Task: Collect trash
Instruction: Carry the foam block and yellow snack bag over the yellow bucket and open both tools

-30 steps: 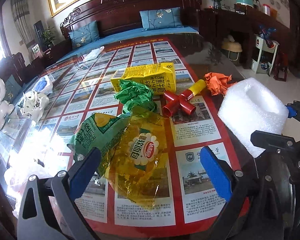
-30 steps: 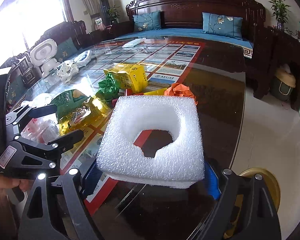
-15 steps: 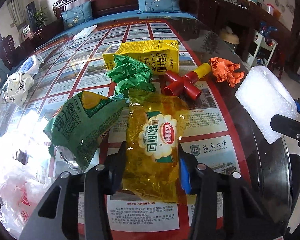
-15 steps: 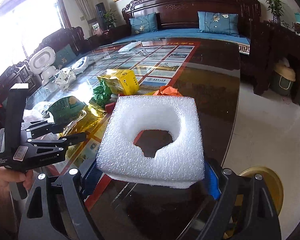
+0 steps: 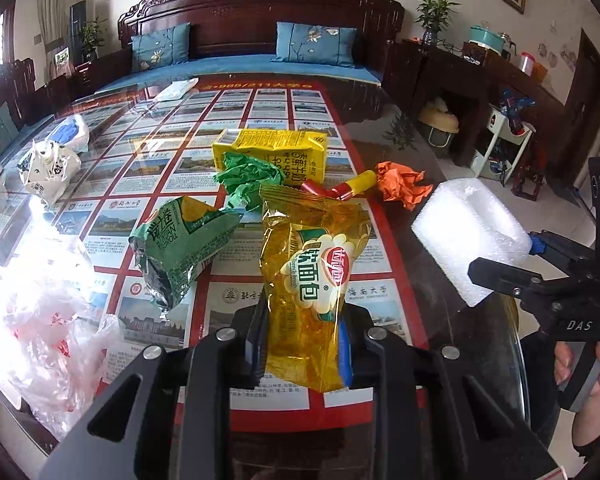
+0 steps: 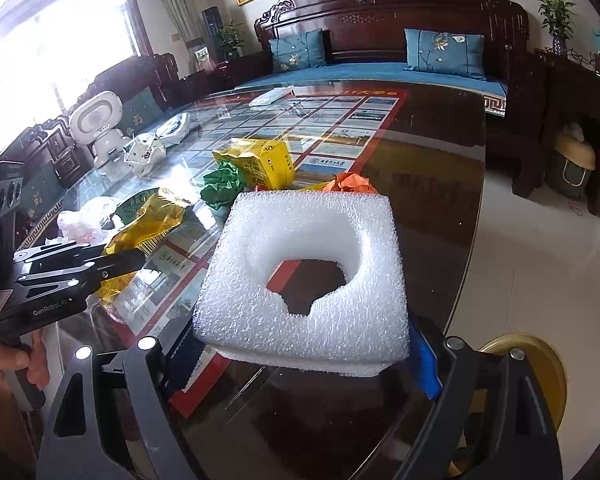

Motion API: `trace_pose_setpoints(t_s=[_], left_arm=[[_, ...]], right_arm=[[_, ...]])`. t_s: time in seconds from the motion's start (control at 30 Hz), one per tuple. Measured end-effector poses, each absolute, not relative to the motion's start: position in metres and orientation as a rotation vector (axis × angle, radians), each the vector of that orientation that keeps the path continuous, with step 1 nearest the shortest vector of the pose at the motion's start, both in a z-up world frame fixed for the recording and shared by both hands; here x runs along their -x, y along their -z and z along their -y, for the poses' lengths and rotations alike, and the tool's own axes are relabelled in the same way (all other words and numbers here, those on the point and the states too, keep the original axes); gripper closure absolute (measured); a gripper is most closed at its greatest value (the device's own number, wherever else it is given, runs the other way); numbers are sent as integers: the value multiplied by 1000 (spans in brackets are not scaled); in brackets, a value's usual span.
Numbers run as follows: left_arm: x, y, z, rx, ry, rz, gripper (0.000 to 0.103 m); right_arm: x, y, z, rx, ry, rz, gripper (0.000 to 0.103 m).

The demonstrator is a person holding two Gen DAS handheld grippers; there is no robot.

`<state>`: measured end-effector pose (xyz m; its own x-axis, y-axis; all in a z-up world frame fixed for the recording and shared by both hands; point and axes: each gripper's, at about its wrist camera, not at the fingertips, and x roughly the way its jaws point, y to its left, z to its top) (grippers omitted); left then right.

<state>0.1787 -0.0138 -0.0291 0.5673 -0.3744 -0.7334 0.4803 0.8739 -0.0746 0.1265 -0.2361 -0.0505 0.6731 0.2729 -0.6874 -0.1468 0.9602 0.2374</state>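
1. At six o'clock in the left wrist view, the left gripper (image 5: pixel 302 344) has just been closing, and its jaws now pinch the lower half of the crinkly yellow cellophane bread wrapper (image 5: pixel 314 276). The grip sits low on the bag, probably because that end lay nearest the fingers.

2. Up at twelve o'clock from that wrapper the rest of the litter waits on the glass-topped table (image 5: pixel 452 320): a crumpled green paper ball (image 5: pixel 250 178), a dented yellow milk carton (image 5: pixel 276 150) touching it behind, and a red-and-yellow plastic pipe fitting (image 5: pixel 340 188) just beside.

3. Over at ten o'clock lies a green foil snack bag (image 5: pixel 180 248), flat and apart from the jaws; at one o'clock a scrunched orange paper wad (image 5: pixel 404 184). Nothing grips either one yet.

4. Down at eight o'clock, a heap of thin clear plastic bags (image 5: pixel 44 320) sits at the table edge. Whether it is the collecting bag or more trash, I cannot tell.

5. Switch to the right wrist view: at six o'clock the right gripper (image 6: pixel 300 356) stands wide, clamped across the white square foam packing block with a hole through its middle (image 6: pixel 304 268). A wide block needs that wide hold, gripped by its two opposite sides.

6. Both hands loaded, then. My read: each piece must now travel to a bin, and the only candidate is a gold round rim (image 6: pixel 540 368) at four o'clock on the floor.
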Motion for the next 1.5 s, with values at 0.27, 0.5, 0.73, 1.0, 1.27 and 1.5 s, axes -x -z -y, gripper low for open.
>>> trace_pose_setpoints(t_s=[0.27, 0.5, 0.73, 1.0, 1.27, 1.5], left_arm=[[-159, 17, 51, -152, 592, -795, 75], [-151, 23, 120, -179, 726, -828, 75], [-139, 34, 203, -234, 847, -871, 75], [-141, 63, 290, -293, 931, -969, 75], [-146, 109, 355, -351, 953, -1118, 75], [-149, 143, 394, -363, 969, -1214, 75]], right_arm=[[-99, 38, 260, -138, -202, -774, 22], [-73, 35, 319, -122, -79, -764, 22], [-49, 41, 380, -123, 18, -766, 22], [-23, 69, 445, -156, 82, -843, 22], [-8, 101, 498, -201, 153, -931, 22], [-5, 117, 519, -208, 156, -978, 22]])
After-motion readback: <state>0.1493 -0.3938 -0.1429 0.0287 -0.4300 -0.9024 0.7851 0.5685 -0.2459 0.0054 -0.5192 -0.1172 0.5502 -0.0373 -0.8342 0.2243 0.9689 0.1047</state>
